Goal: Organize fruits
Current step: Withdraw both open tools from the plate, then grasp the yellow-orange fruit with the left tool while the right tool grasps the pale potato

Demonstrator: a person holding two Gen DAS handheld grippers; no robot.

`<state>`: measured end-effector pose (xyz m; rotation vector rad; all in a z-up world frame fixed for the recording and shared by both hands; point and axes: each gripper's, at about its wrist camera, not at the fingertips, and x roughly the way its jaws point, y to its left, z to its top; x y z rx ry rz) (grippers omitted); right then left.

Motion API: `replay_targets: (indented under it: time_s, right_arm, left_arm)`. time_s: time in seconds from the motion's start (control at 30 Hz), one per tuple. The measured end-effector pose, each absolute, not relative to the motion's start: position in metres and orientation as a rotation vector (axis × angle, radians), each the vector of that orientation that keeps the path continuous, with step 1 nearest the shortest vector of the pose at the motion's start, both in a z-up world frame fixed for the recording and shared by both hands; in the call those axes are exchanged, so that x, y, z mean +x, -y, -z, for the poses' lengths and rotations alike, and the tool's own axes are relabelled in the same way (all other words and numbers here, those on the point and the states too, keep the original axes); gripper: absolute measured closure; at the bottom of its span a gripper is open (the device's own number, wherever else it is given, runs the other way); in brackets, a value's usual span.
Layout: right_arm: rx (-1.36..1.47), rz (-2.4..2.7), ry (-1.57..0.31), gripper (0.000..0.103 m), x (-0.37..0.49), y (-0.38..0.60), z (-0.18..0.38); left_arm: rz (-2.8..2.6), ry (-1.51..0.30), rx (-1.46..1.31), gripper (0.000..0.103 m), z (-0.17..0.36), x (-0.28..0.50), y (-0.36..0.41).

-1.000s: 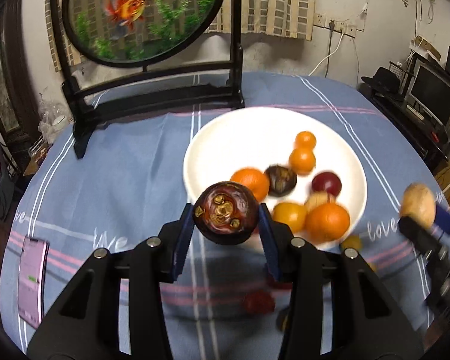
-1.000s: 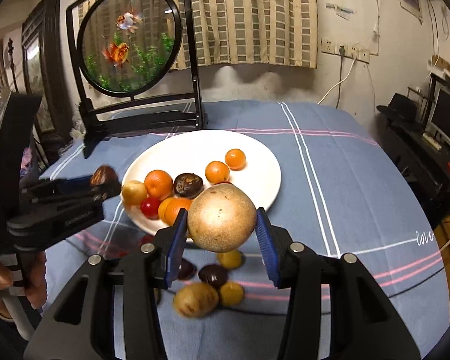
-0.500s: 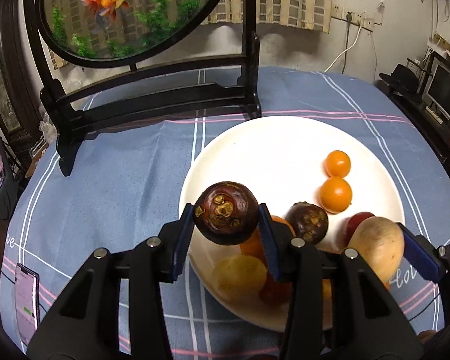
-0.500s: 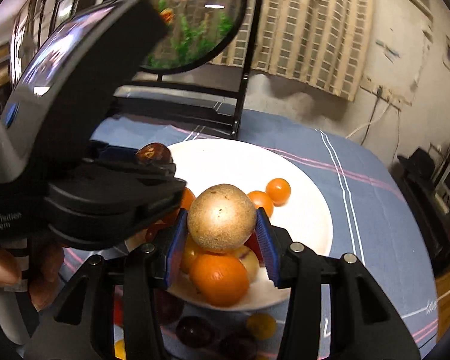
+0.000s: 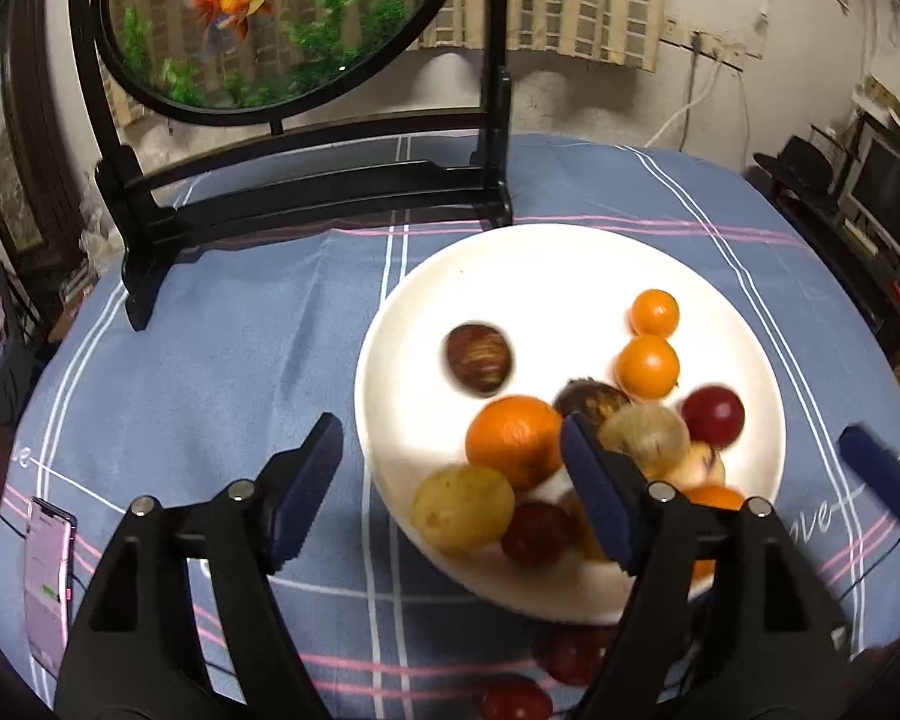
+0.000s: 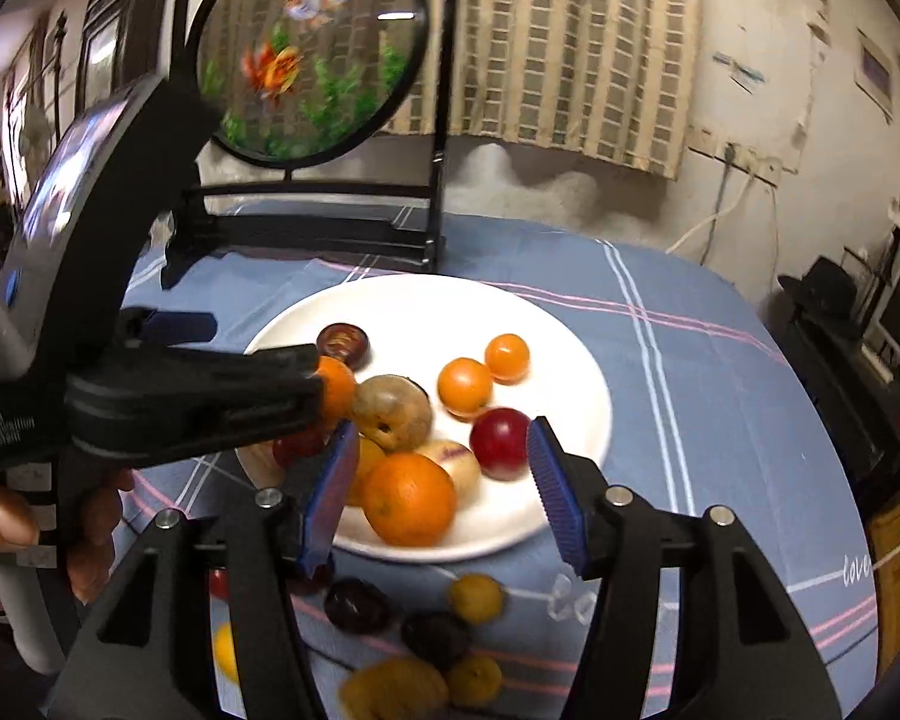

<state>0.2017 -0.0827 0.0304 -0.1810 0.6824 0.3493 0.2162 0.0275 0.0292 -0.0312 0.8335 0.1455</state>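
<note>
Fruits [image 5: 513,441] heaped on plate [image 5: 570,258], jaws empty

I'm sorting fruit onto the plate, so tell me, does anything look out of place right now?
Yes. Several fruits lie loose on the blue tablecloth in front of the white plate, not on it. On the plate, one dark fruit looks blurred, apart from the pile, likely rolling.

I see a white plate [image 5: 570,276] on a blue cloth [image 5: 210,360] crossed by white and pink stripes. On it lie orange fruits [image 5: 513,441], a dark maroon one [image 5: 479,357], a red one [image 5: 713,417] and a yellow-brown one [image 5: 463,507]. My tools' pads [image 6: 555,492] are blue on black arms. The curtain [image 6: 570,42] is beige check.
</note>
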Motion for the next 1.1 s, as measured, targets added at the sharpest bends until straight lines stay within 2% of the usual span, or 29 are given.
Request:
replay_targets:
  time_s: [0.47, 0.6, 0.67, 1.1]
  right_arm:
    - [0.048, -0.312, -0.799, 0.043, 0.161, 0.162, -0.023]
    - [0.049, -0.314, -0.843, 0.038, 0.153, 0.164, -0.014]
    - [0.042, -0.316, -0.875, 0.038, 0.15, 0.162, -0.01]
    - [0.028, -0.297, -0.914, 0.038, 0.15, 0.162, -0.004]
  left_arm:
    - [-0.093, -0.891, -0.053, 0.026, -0.022, 0.135, -0.015]
    - [-0.083, -0.899, -0.068, 0.025, -0.017, 0.116, -0.015]
    - [-0.085, -0.901, -0.077, 0.016, -0.011, 0.107, -0.015]
    - [0.021, -0.954, -0.027, 0.016, 0.004, 0.093, 0.012]
